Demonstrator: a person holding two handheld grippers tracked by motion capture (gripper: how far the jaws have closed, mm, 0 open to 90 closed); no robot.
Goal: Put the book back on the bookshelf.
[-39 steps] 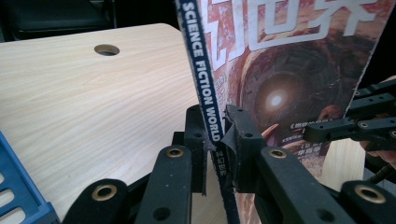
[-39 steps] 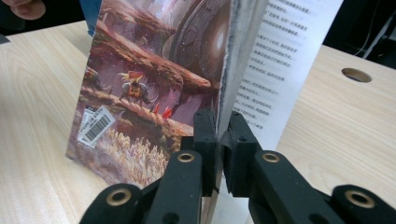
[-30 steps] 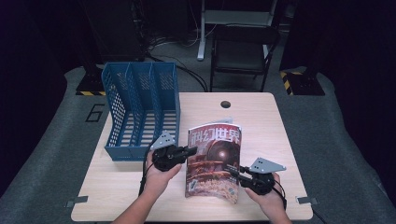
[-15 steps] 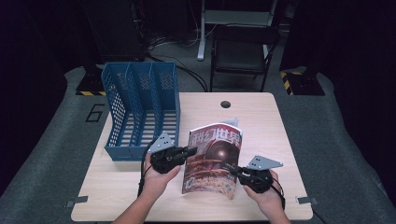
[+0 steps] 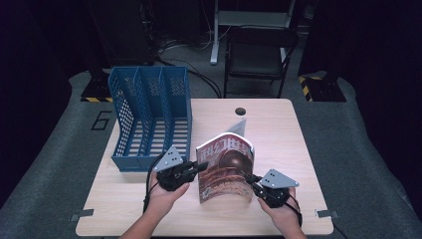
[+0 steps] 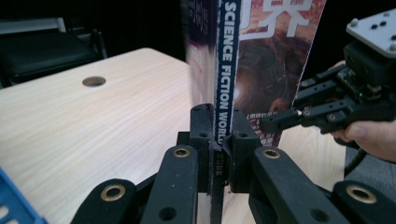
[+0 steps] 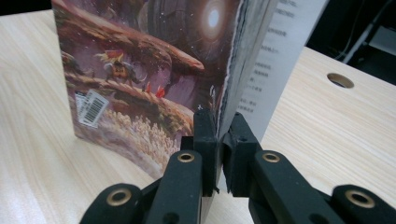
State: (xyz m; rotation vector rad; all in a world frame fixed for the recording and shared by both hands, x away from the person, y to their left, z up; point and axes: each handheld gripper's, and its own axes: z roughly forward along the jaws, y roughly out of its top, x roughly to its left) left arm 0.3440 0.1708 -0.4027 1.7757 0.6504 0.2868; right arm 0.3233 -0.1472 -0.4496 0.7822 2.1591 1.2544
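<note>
A science-fiction magazine [image 5: 226,167] with a red-brown cover stands upright on the wooden table [image 5: 278,129], with one back page fanned out behind it. My left gripper [image 5: 201,167] is at its left and is shut on the blue spine [image 6: 228,56]; its jaws [image 6: 219,116] pinch the spine low down. My right gripper [image 5: 251,180] is at the magazine's right. Its jaws have just been closing and now press on the pages' open edge [image 7: 218,119]. The cover [image 7: 140,70] shows a barcode sticker in the right gripper view.
A blue three-slot file rack [image 5: 149,119] stands on the table's left, just behind my left hand. A round cable hole [image 5: 241,110] sits near the far edge. A black chair [image 5: 256,55] stands beyond the table. Bare tabletop lies to the right of the magazine.
The magazine has been tipped up from a low slant to standing upright. The right gripper has shifted slightly left and closed on its open edge. The left gripper has kept its hold.
</note>
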